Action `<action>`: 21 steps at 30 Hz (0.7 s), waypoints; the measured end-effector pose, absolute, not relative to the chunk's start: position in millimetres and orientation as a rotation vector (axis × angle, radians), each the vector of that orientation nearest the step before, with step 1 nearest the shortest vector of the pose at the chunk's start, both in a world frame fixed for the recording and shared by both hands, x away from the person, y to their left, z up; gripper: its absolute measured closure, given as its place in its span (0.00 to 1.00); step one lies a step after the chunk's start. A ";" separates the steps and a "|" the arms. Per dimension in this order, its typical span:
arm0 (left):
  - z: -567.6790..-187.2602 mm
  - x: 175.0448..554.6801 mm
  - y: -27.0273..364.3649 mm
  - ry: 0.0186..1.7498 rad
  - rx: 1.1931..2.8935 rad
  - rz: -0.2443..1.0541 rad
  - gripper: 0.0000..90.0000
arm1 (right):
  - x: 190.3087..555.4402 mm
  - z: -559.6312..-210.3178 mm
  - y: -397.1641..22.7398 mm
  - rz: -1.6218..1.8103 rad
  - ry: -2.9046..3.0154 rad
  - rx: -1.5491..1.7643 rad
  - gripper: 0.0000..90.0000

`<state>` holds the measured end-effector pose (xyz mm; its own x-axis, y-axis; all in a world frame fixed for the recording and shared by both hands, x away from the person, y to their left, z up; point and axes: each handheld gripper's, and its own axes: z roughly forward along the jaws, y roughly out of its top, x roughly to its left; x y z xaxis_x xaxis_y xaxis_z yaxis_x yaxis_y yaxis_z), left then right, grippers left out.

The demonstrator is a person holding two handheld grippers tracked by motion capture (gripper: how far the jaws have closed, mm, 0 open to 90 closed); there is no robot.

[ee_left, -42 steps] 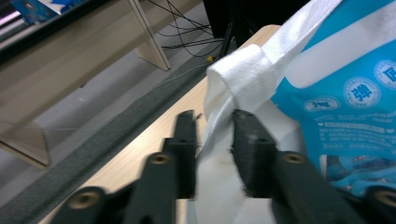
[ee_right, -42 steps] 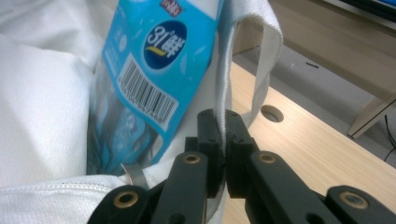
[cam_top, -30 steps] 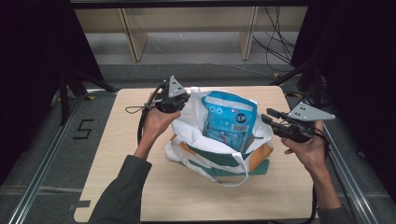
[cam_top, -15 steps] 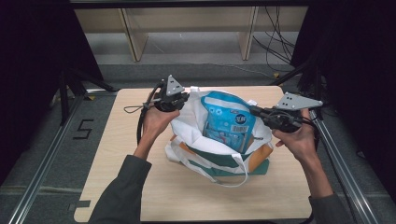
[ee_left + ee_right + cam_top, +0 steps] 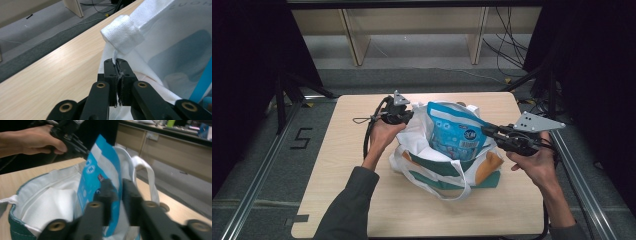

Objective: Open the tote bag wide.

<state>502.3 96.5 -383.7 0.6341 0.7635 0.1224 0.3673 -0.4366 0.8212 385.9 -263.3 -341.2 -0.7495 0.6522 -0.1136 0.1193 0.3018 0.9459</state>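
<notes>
My right gripper [image 5: 117, 192], jaws reopening, clamps the blue snack pouch [image 5: 457, 132]; left gripper [image 5: 119, 75] pinches the white-and-green canvas tote's [image 5: 439, 162] rim, now lower, so packing proceeds.

cloth, film, wood and matt black plastic

the tote bag [image 5: 447, 165] is coarse woven white cloth, matt, with green and tan panels; its handle [image 5: 123, 35] shows a rough canvas weave. the blue packet [image 5: 454, 132] inside looks like glossy, smooth plastic film. the table [image 5: 347, 150] is pale wood-grain laminate, smooth with a soft sheen. the left gripper [image 5: 117, 75] is matt black plastic with brass-coloured rivets.
</notes>
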 end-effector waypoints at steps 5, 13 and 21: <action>-372.1 494.4 102.7 0.854 2.024 0.642 0.85 | 378.7 -340.1 -272.7 1.446 2.061 0.791 0.66; -364.8 484.4 119.4 0.873 2.022 0.657 0.64 | 367.5 -344.3 -296.4 1.404 2.077 0.930 0.65; -383.9 490.6 121.3 0.897 2.066 0.635 0.67 | 363.0 -352.4 -273.2 1.283 2.206 0.884 0.77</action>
<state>490.6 121.3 -383.9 0.6260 0.7687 0.1312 0.3785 -0.4466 0.8107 363.0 -273.2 -352.4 -0.7003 0.7120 -0.0521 0.3065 0.3658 0.8788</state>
